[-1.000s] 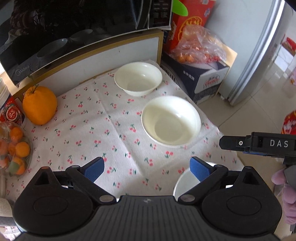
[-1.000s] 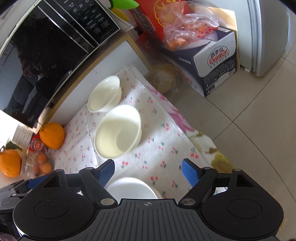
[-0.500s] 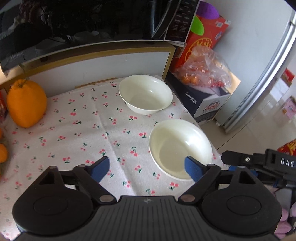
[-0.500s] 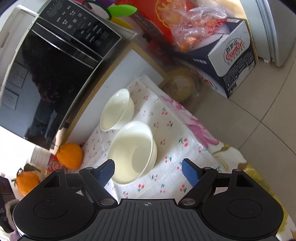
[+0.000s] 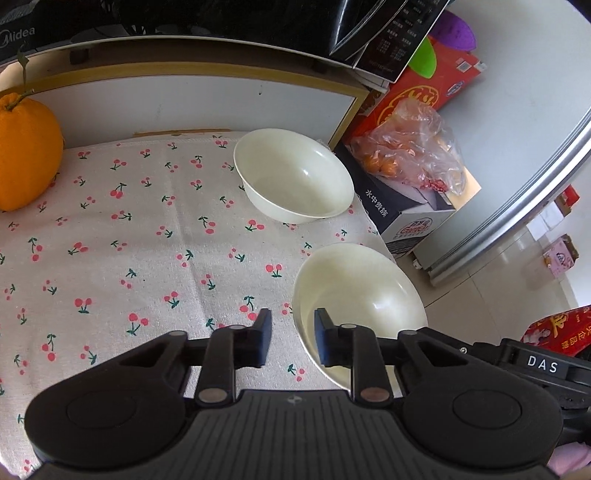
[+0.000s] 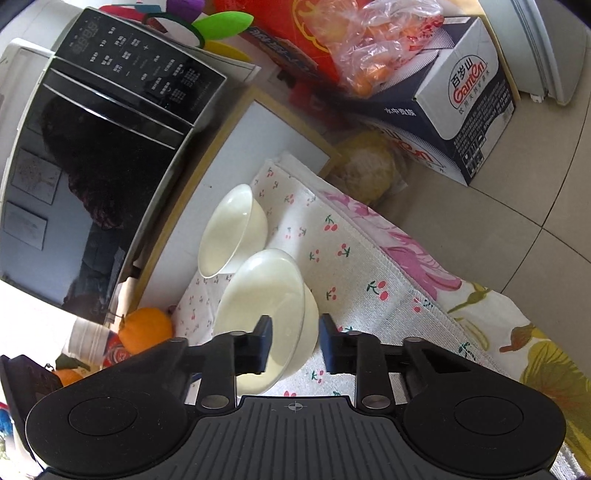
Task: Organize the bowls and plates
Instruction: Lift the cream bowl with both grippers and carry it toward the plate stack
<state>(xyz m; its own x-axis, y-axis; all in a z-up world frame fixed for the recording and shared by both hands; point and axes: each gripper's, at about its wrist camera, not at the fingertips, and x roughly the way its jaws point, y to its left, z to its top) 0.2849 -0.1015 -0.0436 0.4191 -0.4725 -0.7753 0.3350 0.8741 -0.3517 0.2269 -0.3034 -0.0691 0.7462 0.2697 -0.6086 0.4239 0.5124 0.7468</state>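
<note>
Bowls sit on the table: far bowl point(image 5: 295, 177) just before the microwave point(image 5: 184, 22), near bowl point(image 5: 362, 295) farther from it. Both tools, wide half a second ago, have narrowed astride the near bowl's rim; left tool point(image 5: 292, 332) shows a gap, right tool point(image 6: 295, 334) grip unclear, so a lift seems next. Microwave reads "Midea", box point(image 6: 469, 103) beside it "Ganten", right tool "DAS"
</note>
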